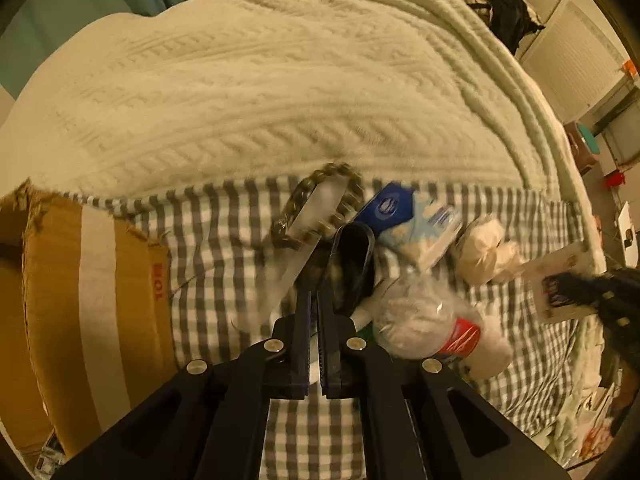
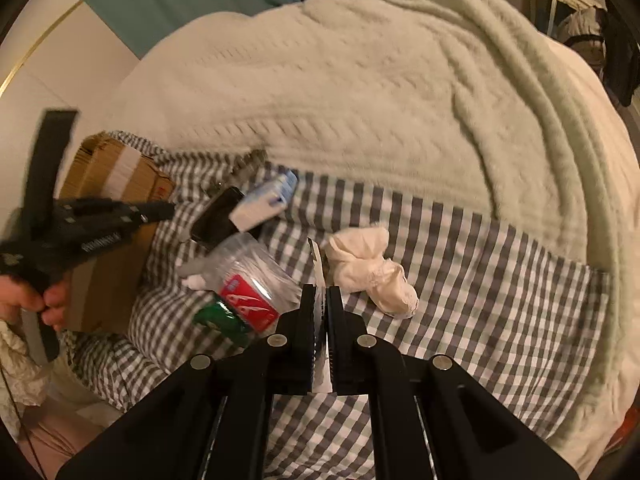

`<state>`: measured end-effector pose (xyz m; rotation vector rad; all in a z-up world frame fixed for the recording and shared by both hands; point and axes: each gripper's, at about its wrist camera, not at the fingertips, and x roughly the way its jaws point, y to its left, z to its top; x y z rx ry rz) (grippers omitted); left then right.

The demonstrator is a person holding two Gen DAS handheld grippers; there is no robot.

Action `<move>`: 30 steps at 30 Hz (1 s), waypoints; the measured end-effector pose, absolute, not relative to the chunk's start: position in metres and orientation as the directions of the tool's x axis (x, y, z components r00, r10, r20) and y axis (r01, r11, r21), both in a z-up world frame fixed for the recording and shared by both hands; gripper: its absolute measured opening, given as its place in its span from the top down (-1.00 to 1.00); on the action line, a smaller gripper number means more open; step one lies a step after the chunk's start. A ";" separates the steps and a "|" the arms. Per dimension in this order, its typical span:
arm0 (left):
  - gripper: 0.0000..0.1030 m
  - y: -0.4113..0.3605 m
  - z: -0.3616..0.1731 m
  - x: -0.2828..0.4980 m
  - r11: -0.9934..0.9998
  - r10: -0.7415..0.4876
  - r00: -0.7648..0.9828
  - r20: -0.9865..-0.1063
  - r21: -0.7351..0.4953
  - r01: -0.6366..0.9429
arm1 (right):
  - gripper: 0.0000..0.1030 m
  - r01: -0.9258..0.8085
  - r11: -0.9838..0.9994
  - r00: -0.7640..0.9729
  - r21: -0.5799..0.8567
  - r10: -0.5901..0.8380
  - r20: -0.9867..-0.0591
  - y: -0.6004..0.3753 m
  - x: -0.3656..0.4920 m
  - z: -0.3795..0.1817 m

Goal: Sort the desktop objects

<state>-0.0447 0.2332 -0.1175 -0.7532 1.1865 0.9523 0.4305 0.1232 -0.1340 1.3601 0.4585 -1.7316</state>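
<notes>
White packet [image 2: 318,264] sits edge-on in your right gripper [image 2: 321,290], low in the middle of the right wrist view, with the jaws clamped flat against it. In the left wrist view the same packet shows dark print at the right edge of the frame. The other things to sort lie in a loose heap on the checked cloth [image 2: 460,280]. A clear plastic container [image 2: 256,276] with a red label lies on its side at centre left of that view. A green item [image 2: 220,316] lies just below it. A black case [image 2: 216,216] and a blue-and-white carton [image 2: 264,200] lie above it, touching each other. A crumpled white cloth [image 2: 368,268] lies apart, to the right of the heap. Your left gripper [image 1: 314,294] points down at the heap from the lower middle of its own view. Its jaws are drawn almost together, and you cannot tell whether anything is pinched between them. Above its tips lies a clear strip [image 1: 316,216] ringed by a beaded band [image 1: 340,170]. The cardboard box [image 1: 100,300] fills the left of that view, and a cream blanket [image 1: 280,80] covers the upper half.
</notes>
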 end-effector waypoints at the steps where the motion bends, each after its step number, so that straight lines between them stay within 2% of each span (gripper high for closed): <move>1: 0.90 0.231 -0.120 -0.046 0.423 0.200 0.083 -0.976 0.009 -0.906 | 0.91 0.799 -0.560 -0.033 0.219 -0.405 -0.914 0.124 0.431 -0.132; 2: 0.85 0.229 -0.123 -0.048 0.417 0.198 0.059 -0.979 0.030 -0.908 | 0.91 0.796 -0.562 -0.033 0.226 -0.413 -0.910 0.125 0.432 -0.130; 4: 0.60 0.230 -0.128 -0.053 0.413 0.200 0.028 -0.979 0.058 -0.909 | 0.91 0.794 -0.560 -0.021 0.238 -0.417 -0.909 0.126 0.436 -0.133; 6: 0.04 0.230 -0.133 -0.055 0.422 0.220 -0.010 -0.975 0.105 -0.900 | 0.91 0.797 -0.554 -0.012 0.240 -0.411 -0.912 0.127 0.440 -0.139; 8: -0.05 0.232 -0.138 -0.056 0.437 0.256 -0.034 -0.966 0.147 -0.888 | 0.91 0.796 -0.556 -0.004 0.242 -0.404 -0.915 0.126 0.439 -0.144; 21: -0.05 0.262 -0.196 -0.057 0.467 0.209 -0.070 -0.975 0.163 -0.869 | 0.90 0.787 -0.541 0.061 0.295 -0.408 -0.911 0.115 0.418 -0.175; 27: -0.04 0.262 -0.201 -0.047 0.503 0.258 -0.071 -0.963 0.197 -0.842 | 0.90 0.778 -0.544 0.088 0.312 -0.398 -0.913 0.113 0.412 -0.191; 28: 0.04 0.260 -0.199 -0.046 0.515 0.259 -0.054 -0.964 0.185 -0.837 | 0.90 0.775 -0.546 0.092 0.317 -0.399 -0.912 0.114 0.412 -0.192; 29: 0.31 0.260 -0.199 -0.045 0.530 0.231 -0.024 -0.973 0.147 -0.835 | 0.90 0.772 -0.549 0.092 0.319 -0.400 -0.912 0.114 0.411 -0.193; 30: 0.33 0.260 -0.198 -0.045 0.531 0.215 -0.018 -0.976 0.132 -0.837 | 0.90 0.769 -0.552 0.092 0.322 -0.402 -0.911 0.114 0.410 -0.194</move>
